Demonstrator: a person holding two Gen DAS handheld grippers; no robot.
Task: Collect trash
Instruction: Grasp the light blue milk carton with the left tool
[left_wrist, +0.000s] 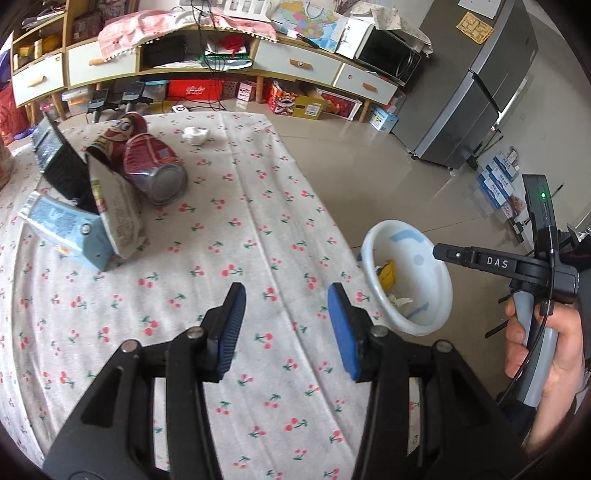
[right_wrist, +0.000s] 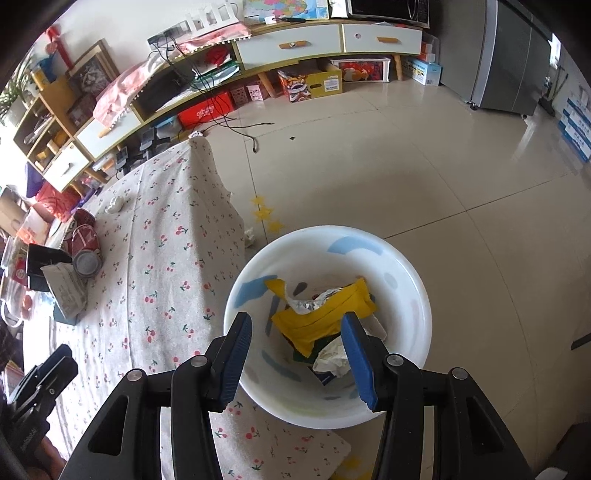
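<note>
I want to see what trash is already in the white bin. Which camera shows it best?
The right wrist view: it looks straight down into the white bin, showing the yellow wrapper and crumpled paper. The left wrist view shows the bin from the side, with little of its contents.

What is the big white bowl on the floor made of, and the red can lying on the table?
The white bowl looks like smooth plastic: its wall is glossy with printed blue marks, though glazed enamel can't be ruled out. The red can seems to be thin metal: its bare end shines silvery and its printed side looks dented.
</note>
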